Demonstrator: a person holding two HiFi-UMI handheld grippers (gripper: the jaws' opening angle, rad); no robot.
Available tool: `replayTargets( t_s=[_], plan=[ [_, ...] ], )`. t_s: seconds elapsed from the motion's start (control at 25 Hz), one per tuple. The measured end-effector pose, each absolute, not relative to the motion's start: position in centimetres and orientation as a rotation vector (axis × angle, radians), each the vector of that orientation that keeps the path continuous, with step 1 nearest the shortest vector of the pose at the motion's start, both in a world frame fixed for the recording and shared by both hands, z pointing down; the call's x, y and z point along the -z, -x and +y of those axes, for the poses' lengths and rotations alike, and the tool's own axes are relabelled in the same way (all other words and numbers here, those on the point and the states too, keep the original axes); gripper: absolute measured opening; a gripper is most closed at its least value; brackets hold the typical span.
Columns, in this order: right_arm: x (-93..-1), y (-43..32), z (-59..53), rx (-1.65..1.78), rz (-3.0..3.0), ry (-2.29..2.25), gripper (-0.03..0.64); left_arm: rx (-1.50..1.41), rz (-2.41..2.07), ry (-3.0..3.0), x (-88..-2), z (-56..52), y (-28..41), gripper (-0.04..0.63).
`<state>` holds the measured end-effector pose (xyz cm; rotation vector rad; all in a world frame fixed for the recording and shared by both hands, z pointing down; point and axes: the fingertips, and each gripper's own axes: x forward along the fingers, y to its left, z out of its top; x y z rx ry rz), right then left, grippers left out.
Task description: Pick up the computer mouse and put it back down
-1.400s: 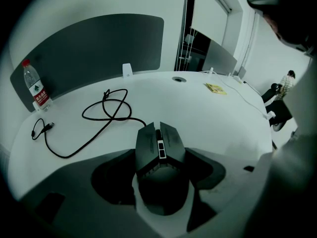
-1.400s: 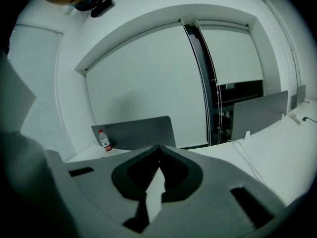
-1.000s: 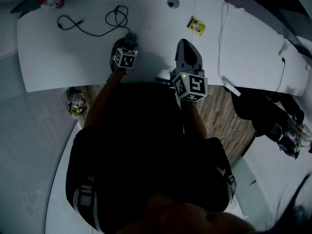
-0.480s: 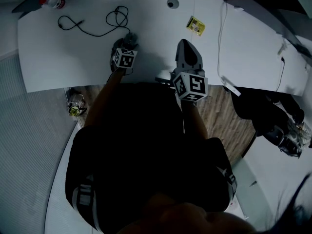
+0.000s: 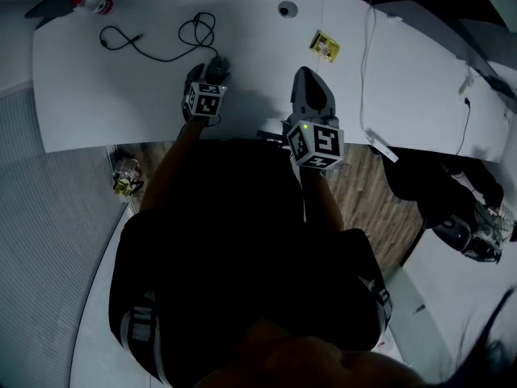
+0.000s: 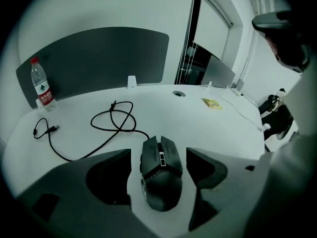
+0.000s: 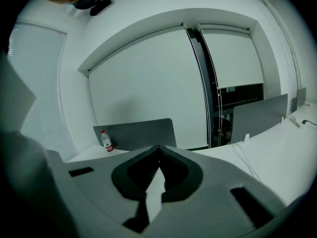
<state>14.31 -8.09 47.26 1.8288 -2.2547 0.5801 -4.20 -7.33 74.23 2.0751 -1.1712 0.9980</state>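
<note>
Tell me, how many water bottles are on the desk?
1. The water bottle stands upright at the far left corner of the desk, by the grey divider panel. More could be hidden out of view.

ITEM: computer mouse (image 6: 161, 175), black, angular, pale strip at wheel | POSE: flat on white desk (image 6: 223, 128), nose pointing away from left gripper (image 6: 158, 150) | PLACE: between that gripper's jaws (just been opening, clear of both flanks) | CABLE (image 6: 119, 125): black, loops ahead-left of gripper.
</note>
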Motion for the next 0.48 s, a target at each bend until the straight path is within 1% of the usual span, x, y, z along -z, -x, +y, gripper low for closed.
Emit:
replayTargets(
  t_s=[0.48],
  plan=[
    [-46.1, -12.9, -7.3, -0.545, -2.292, -1.81, 0.0, -0.781, -1.28, -2.168, -65.9, -7.6, 5.3, 0.324]
  ],
)
